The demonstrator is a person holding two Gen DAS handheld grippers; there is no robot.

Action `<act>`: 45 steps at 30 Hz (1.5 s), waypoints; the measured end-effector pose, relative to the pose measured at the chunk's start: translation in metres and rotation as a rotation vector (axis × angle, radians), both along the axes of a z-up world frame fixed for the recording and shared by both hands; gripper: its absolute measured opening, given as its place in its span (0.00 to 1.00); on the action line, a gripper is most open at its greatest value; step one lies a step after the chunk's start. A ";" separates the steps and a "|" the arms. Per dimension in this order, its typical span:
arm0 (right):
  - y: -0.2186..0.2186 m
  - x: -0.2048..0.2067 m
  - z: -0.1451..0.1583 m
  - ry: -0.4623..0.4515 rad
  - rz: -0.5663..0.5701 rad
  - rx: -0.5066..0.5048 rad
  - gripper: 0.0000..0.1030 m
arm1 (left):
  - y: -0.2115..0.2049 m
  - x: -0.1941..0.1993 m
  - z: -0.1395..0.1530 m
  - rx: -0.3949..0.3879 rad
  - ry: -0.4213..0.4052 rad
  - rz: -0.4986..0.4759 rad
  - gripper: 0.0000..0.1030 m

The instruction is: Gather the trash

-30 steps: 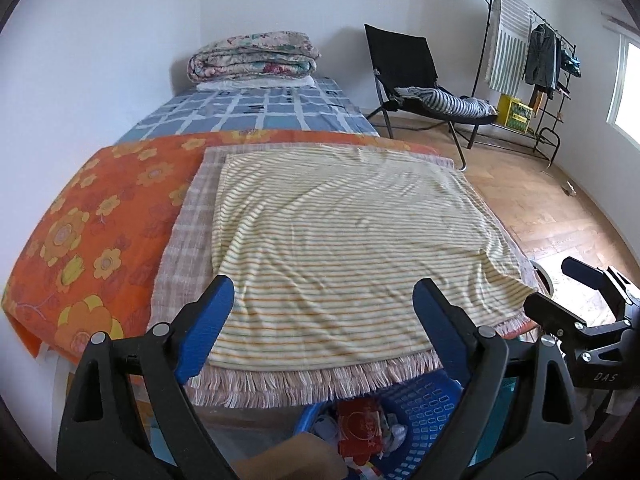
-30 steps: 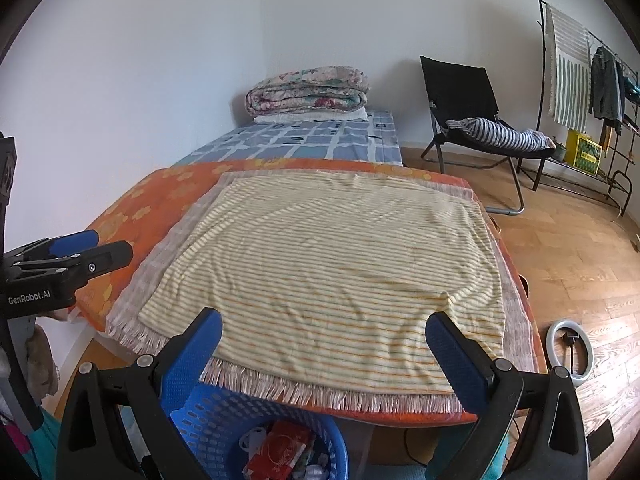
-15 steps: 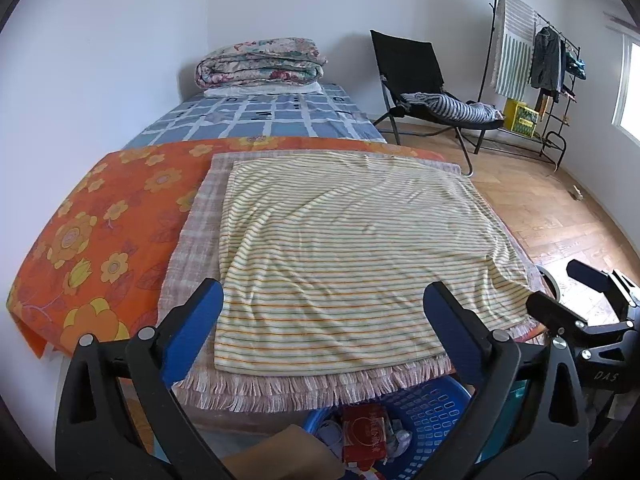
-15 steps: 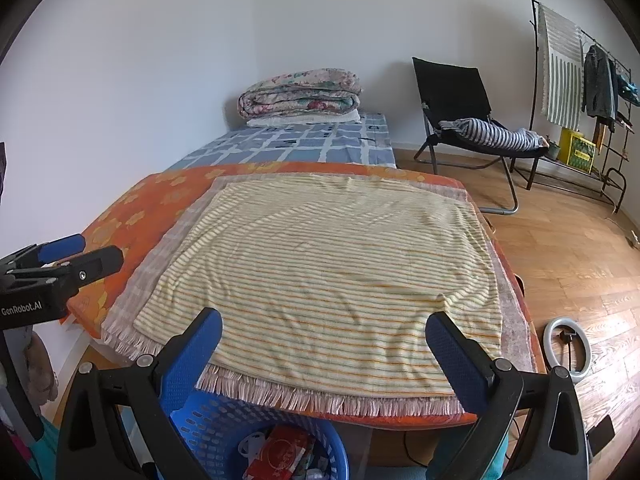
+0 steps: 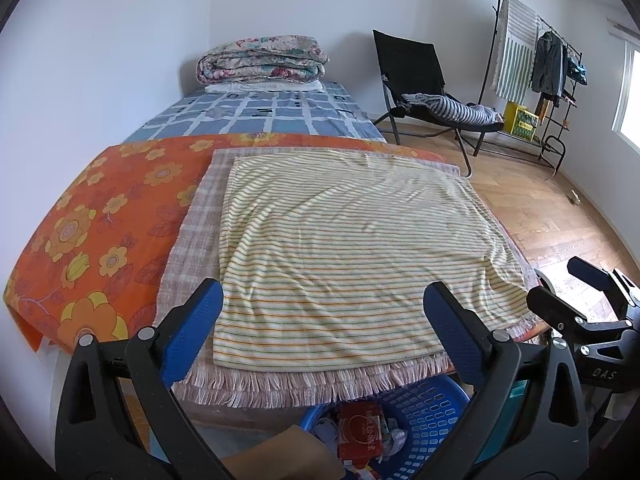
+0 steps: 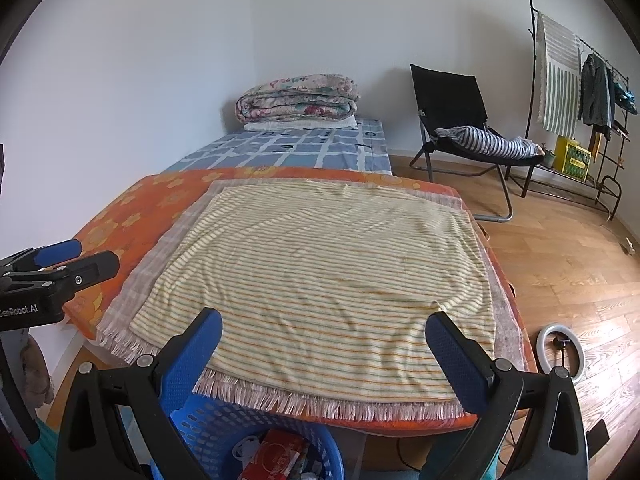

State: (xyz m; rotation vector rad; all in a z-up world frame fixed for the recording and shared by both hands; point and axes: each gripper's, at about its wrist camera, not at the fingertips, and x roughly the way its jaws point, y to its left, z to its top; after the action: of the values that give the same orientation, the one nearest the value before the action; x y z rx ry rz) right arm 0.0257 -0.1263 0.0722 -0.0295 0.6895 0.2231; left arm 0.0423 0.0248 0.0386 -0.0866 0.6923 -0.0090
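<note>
A blue plastic basket (image 5: 424,412) stands on the floor below the bed's near edge. It holds a red packet (image 5: 360,428) and crumpled white scraps. My left gripper (image 5: 322,308) hangs above it, open, with nothing between its blue pads. A brown, paper-like thing (image 5: 280,456) shows at the bottom edge. My right gripper (image 6: 324,328) is also open and empty, above the same basket (image 6: 224,424) and red packet (image 6: 276,456). Each gripper shows in the other's view: the right gripper (image 5: 560,284) at the right edge, the left gripper (image 6: 90,256) at the left.
The bed (image 5: 100,220) carries an orange flowered sheet, a fringed plaid cloth and a yellow striped cloth (image 5: 340,240). A folded quilt (image 5: 260,60) lies at its far end. On the wood floor stand a black chair (image 6: 452,120), a clothes rack (image 6: 580,80) and a white ring light (image 6: 560,352).
The left gripper's jaws spread a little wider during the first half second. Both views shifted only slightly. The basket and its contents stay as they were.
</note>
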 end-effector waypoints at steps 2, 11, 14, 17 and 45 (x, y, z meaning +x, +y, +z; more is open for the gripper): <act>0.000 0.000 0.000 -0.001 -0.002 0.000 1.00 | 0.000 0.000 0.000 0.000 -0.001 0.000 0.99; -0.001 0.004 0.001 -0.001 -0.014 0.007 1.00 | 0.000 -0.002 0.000 -0.003 0.000 -0.001 0.99; -0.001 0.004 0.001 -0.001 -0.016 0.009 1.00 | -0.001 -0.002 0.000 -0.005 0.002 -0.001 0.99; -0.001 0.005 0.001 -0.002 -0.014 0.012 1.00 | -0.002 -0.003 0.001 0.000 0.001 0.001 0.99; 0.004 0.007 -0.004 0.015 -0.012 0.019 1.00 | 0.004 -0.006 -0.001 0.039 0.011 0.040 0.99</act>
State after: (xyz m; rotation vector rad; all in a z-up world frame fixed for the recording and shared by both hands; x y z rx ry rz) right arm 0.0326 -0.1220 0.0682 -0.0051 0.7023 0.2186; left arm 0.0358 0.0285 0.0372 -0.0631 0.7013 0.0429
